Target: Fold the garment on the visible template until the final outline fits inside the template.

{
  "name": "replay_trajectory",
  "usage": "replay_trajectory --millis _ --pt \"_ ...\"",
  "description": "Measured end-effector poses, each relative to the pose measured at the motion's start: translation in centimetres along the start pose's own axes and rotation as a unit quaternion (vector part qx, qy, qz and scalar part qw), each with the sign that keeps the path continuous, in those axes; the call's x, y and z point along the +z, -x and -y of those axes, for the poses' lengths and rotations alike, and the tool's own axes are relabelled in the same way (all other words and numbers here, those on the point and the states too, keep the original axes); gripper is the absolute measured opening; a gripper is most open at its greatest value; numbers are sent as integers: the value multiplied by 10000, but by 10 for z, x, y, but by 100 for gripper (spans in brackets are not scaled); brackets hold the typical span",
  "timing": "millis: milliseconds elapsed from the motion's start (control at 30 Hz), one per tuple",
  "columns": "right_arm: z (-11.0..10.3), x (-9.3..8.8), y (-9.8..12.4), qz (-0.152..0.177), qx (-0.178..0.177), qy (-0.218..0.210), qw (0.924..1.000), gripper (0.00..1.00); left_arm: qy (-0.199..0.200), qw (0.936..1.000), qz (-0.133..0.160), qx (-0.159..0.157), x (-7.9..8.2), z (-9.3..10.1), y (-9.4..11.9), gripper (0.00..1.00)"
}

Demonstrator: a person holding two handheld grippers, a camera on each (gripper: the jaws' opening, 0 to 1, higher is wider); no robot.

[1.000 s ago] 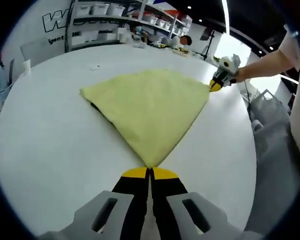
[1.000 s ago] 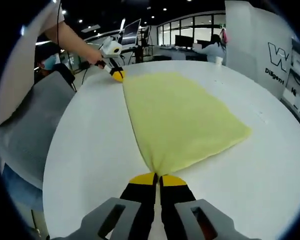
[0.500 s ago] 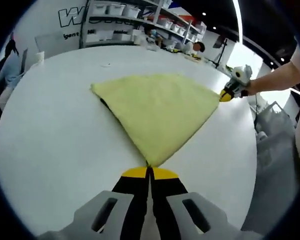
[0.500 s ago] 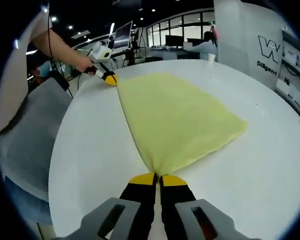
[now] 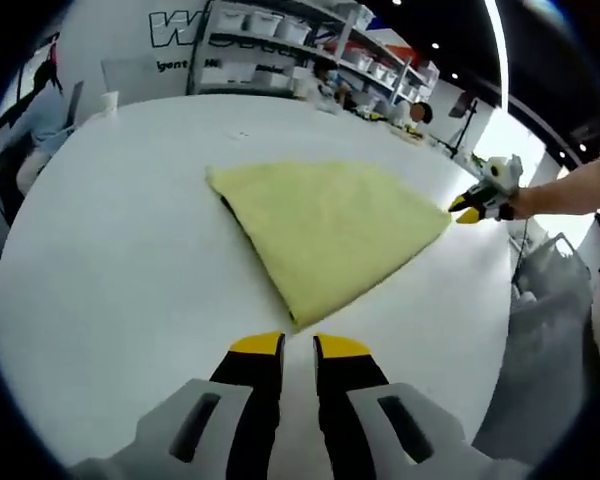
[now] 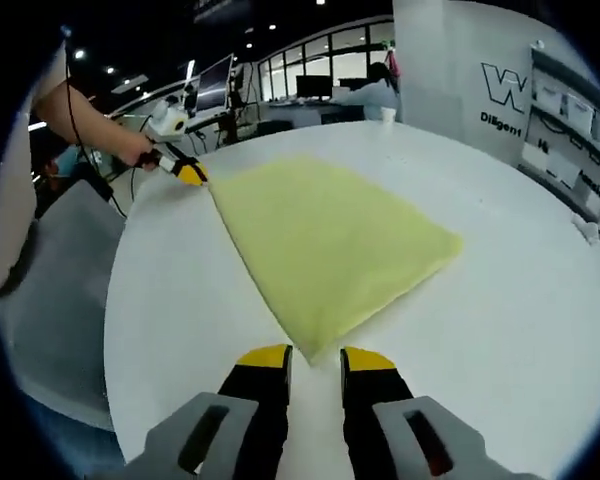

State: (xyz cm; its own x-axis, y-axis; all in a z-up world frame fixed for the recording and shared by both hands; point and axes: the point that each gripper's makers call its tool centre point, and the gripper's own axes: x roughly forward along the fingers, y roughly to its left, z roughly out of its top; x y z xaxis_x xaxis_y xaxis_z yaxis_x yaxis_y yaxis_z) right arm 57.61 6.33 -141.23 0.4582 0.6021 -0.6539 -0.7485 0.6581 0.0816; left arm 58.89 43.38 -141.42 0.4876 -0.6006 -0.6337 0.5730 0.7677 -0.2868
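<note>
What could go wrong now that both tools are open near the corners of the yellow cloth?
1. No template outline is visible around the yellow cloth on the white table, so fit cannot be confirmed.
2. The left tool and right tool sit just off the corners; a careless regrasp might drag the fold open.

wall sign [image 6: 512,88] — large "W", "DiBgent" below | far wall [image 5: 175,40] — "W", "igent", both cut off

Garment [image 5: 325,230] flat on table [image 5: 110,260], tongs [image 5: 286,347] just before corner.
</note>
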Motion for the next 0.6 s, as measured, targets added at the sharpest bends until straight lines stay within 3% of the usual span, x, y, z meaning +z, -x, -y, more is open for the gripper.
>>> replay_trajectory --millis 100,233,433,600 --pt "-10 5 11 142 -167 -108 9997 20 120 9998 187 21 2 17 14 20" --pt "-28 17 27 582 -404 -592 9957 32 304 9977 593 143 4 39 37 31" --pt "-63 11 47 707 -595 -1074 9899 56 544 9942 883 296 -4 70 70 60" --pt "-95 10 62 881 -649 -1307 9854 69 465 9925 1017 502 -12 91 94 72"
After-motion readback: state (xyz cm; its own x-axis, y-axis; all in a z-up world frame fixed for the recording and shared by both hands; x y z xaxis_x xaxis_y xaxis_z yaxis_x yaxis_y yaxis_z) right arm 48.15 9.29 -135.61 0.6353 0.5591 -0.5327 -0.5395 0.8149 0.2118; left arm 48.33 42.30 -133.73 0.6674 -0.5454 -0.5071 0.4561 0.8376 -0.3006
